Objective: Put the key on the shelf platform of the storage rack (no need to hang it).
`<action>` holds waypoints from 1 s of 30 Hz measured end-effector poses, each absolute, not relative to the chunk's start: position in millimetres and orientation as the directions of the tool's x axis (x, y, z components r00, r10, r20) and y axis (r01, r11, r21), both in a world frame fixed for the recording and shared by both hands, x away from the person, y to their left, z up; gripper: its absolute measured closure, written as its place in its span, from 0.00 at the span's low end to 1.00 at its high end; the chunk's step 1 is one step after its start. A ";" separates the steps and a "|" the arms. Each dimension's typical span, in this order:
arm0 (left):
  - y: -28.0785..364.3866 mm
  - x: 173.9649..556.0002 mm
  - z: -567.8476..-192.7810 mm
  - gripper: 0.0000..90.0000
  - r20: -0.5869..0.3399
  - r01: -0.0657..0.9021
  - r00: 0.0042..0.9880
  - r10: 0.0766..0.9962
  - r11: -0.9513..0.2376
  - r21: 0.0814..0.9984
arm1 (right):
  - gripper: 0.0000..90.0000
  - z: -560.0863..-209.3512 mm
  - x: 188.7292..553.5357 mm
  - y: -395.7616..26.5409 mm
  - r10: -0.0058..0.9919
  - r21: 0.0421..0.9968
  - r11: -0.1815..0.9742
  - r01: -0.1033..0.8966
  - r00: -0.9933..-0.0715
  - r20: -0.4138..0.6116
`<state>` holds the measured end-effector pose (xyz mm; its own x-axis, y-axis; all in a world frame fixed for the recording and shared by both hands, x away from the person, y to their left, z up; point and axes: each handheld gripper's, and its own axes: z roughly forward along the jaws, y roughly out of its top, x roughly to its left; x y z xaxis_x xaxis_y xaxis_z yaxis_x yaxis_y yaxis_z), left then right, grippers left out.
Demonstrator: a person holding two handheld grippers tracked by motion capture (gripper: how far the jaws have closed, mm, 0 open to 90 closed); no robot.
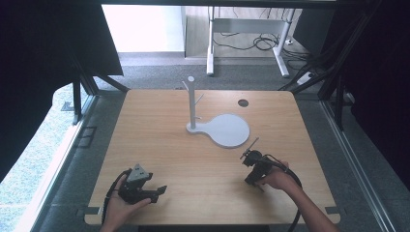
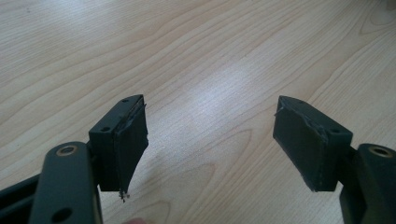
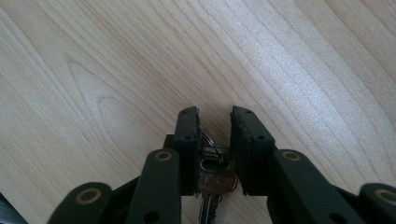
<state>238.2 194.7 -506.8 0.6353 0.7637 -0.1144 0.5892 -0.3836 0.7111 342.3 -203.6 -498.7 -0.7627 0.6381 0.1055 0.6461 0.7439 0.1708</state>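
The right gripper (image 3: 214, 122) is closing around a key (image 3: 215, 179) that is lying flat on the table (image 3: 93, 70), its ring (image 3: 212, 145) between the narrowed jaws, though whether the pads are already pressing is unclear. The left gripper (image 2: 210, 140) is resting with jaws wide apart over bare wood. Risk: the thin, flat key is likely to slip or pivot out if the pads are catching only the ring, and the pegged stand (image 1: 192, 104) is standing well apart.

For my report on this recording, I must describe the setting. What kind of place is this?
Probably a lab or office room set up for recording. A wooden table stands on grey carpet between dark curtains, and behind it a desk frame has loose cables on the floor.
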 end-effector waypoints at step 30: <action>193.8 238.1 -506.7 0.29 -0.099 0.589 0.631 0.769 -0.392 0.707 | 0.96 -494.5 343.6 -207.6 0.645 0.127 0.744 0.656 -0.754 0.121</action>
